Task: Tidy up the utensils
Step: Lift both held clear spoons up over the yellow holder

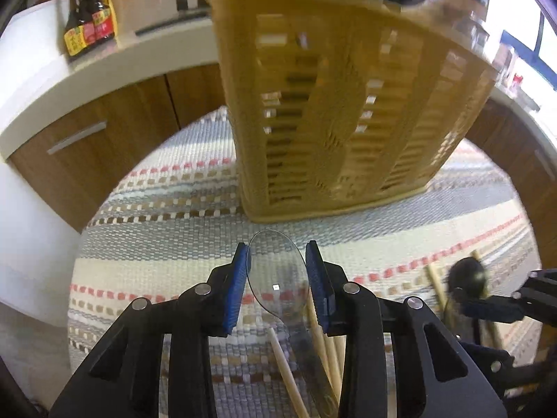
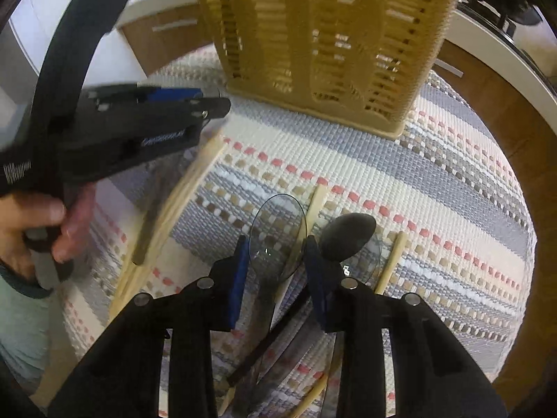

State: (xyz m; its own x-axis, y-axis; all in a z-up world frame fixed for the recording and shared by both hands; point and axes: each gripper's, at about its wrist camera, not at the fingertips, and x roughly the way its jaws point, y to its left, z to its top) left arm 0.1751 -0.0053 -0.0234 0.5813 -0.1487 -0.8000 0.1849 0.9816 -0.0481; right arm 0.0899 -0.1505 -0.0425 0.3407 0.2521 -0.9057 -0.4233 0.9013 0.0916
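While the left gripper (image 1: pixel 277 289) points down at the striped woven mat (image 1: pixel 167 230), its blue pads (image 1: pixel 235 296) sit narrowly apart against the two edges of a clear plastic spoon (image 1: pixel 278 278), whose bowl stands just in front of the yellow slotted utensil basket (image 1: pixel 334 111). That basket stands upright toward the far edge of the mat. Pale wooden chopsticks (image 1: pixel 289 379) lie on the mat under the spoon's handle, and toward the mat's right edge a dark spoon (image 1: pixel 466 275) lies by the right gripper's tip. Two sauce bottles (image 1: pixel 88 17) stand on the white counter beyond.

From the right wrist, the right gripper (image 2: pixel 276 261) also tilts down over the mat (image 2: pixel 435 188), jaws partly closed around the bowl of a second clear spoon (image 2: pixel 278 237); whether the pads (image 2: pixel 240 278) truly press on it I cannot tell. A dark spoon (image 2: pixel 346 237) lies just right of it, with chopsticks (image 2: pixel 391 261) on the mat beside and another bundle (image 2: pixel 174 202) toward the left edge. The basket (image 2: pixel 320 38) stands at the far edge. At left a hand (image 2: pixel 38 230) holds the left gripper
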